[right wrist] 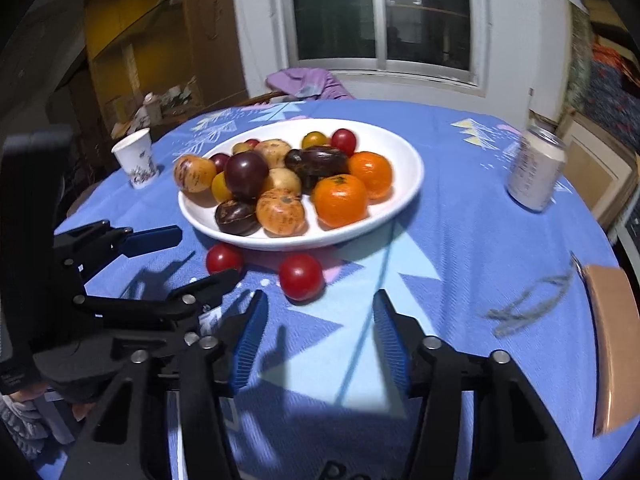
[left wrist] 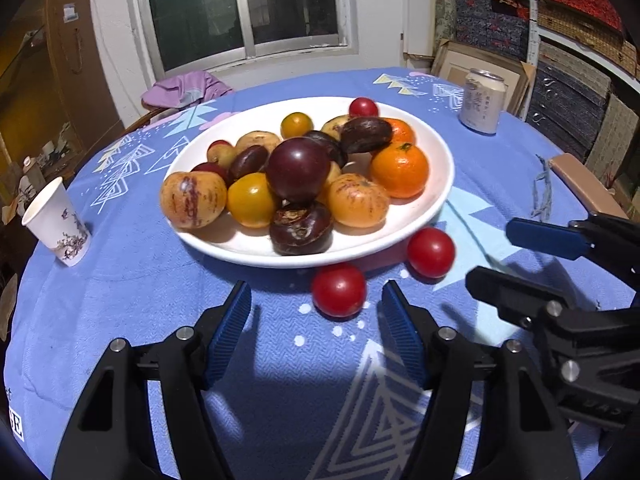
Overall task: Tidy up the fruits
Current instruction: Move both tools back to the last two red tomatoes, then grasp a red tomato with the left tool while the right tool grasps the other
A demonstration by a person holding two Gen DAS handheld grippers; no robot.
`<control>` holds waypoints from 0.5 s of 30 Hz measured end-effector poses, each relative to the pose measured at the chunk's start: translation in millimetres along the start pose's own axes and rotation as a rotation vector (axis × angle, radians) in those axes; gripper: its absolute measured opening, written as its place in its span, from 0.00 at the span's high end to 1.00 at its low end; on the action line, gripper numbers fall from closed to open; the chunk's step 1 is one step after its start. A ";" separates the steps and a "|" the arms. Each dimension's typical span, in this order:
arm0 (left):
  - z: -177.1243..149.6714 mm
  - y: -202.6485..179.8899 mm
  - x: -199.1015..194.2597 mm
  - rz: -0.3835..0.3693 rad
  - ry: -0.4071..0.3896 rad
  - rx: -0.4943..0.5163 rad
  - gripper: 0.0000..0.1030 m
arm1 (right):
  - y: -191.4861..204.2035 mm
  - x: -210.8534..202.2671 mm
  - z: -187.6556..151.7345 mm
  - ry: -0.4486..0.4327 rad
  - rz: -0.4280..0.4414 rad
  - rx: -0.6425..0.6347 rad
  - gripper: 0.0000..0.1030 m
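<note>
Two red cherry tomatoes lie loose on the blue tablecloth [left wrist: 120, 292], just off the near rim of the white plate [left wrist: 440, 184] heaped with tangerines, yellow tomatoes, striped orange fruit and dark purple ones. The nearer tomato [left wrist: 339, 289] sits just ahead of my left claw [left wrist: 316, 316], whose blue pads stand spread with nothing between them. The second tomato [left wrist: 431, 252] rests a little to its right, close under the plate's edge; seen from my right wrist it lies just ahead of my right claw [right wrist: 316, 320], also spread and empty.

I judge the step in hand to be gathering these strays onto the plate. To do it well I should bring each claw down so the pads straddle the tomato at its widest, close gently enough not to split the skin, and keep clear of the rim, since a nudge could send round fruit rolling.

A paper cup [left wrist: 56, 222] stands at far left, a drink can [left wrist: 482, 100] beyond the plate on the right. The right-wrist view is motion-blurred at its edges. The plate's underside and the fruit buried in the heap are hidden.
</note>
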State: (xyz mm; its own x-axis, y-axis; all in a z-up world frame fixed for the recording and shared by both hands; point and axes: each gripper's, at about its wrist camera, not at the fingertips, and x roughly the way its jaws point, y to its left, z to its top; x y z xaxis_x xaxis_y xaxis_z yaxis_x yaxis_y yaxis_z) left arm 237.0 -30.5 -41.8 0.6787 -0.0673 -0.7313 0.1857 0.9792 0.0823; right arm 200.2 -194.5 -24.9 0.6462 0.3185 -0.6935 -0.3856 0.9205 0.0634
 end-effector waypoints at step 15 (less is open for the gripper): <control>5.4 3.0 23.9 -0.059 0.083 -0.009 0.38 | -9.4 38.2 20.9 0.088 0.142 -0.001 0.63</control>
State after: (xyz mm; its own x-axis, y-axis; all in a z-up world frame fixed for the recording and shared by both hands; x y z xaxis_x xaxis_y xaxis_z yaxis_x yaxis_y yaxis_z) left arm 257.6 -30.1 -55.4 0.6051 -0.1095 -0.7886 0.2174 0.9756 0.0314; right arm 242.3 -186.3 -37.0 0.5252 0.4246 -0.7375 -0.4698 0.8672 0.1648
